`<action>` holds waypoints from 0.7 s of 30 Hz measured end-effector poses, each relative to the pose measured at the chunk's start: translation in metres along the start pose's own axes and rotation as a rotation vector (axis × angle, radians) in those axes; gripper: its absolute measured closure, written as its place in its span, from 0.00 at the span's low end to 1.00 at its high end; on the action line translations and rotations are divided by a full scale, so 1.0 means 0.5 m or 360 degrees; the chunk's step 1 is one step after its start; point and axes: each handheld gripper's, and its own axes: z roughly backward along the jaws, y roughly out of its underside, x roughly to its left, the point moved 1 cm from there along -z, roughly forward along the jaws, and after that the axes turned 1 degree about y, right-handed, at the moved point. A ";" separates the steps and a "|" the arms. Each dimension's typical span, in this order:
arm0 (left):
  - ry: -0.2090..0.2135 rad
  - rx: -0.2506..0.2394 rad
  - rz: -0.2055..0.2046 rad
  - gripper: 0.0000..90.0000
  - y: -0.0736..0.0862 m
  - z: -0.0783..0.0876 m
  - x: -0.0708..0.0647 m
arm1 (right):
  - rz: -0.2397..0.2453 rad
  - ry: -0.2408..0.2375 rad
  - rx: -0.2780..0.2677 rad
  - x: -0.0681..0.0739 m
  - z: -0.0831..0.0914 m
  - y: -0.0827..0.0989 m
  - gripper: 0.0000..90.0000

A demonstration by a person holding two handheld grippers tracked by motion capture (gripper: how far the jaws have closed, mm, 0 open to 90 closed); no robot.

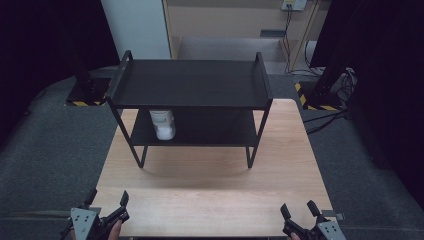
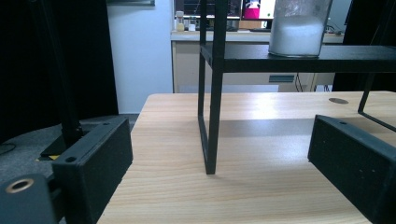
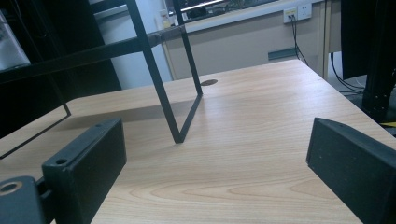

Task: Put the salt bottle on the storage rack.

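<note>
Wooden table point(image 1: 210, 190) takes up most of the high view, light grain, w/ dark grey floor around it. On its far half stands a black two-tier metal rack point(image 1: 190, 82): top shelf bare, lower shelf approx. halfway down, thin legs resting on the tabletop. In the left gripper view the rack's near leg point(image 2: 212, 116) rises from the wood, w/ the lower shelf edge running right from it. In the right gripper view another leg point(image 3: 161, 88) slants up from the table, shelf bar above it.

On the lower shelf, toward its left end, stands a clear jar point(image 1: 162, 124), upright, white lid on top, white powder or granules inside. The left gripper view shows the jar point(image 2: 299, 28) from the side, contents filling the bottom part, glass clear above; top cut off by the frame.

Left gripper point(image 1: 107, 205) sits at the near left corner of the table, jaws spread wide, nothing btwn them; a hand just shows below it. Its own view has both black jaws apart w/ bare wood btwn. Right gripper point(image 1: 300, 214) is at the near right edge, jaws likewise parted and empty, same in its own view. Both grippers are well apart from the rack and jar.
</note>
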 end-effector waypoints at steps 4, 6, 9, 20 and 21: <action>0.0009 0.0005 -0.0004 0.06 -0.001 -0.001 -0.002 | -0.0006 0.0007 -0.0001 -0.001 0.001 0.003 0.05; 0.0011 0.0007 -0.0009 0.06 -0.001 0.000 -0.003 | -0.0008 0.0009 -0.0003 -0.002 0.002 0.005 0.05; 0.0015 0.0009 -0.0009 0.06 -0.002 0.000 -0.003 | -0.0010 0.0011 -0.0001 -0.002 0.004 0.007 0.05; 0.0013 0.0010 -0.0017 0.06 -0.002 0.001 -0.006 | -0.0014 0.0010 0.0009 -0.003 0.002 0.008 0.06; 0.0012 0.0010 -0.0016 0.06 -0.003 0.000 -0.006 | -0.0017 0.0010 0.0007 -0.003 0.002 0.008 0.06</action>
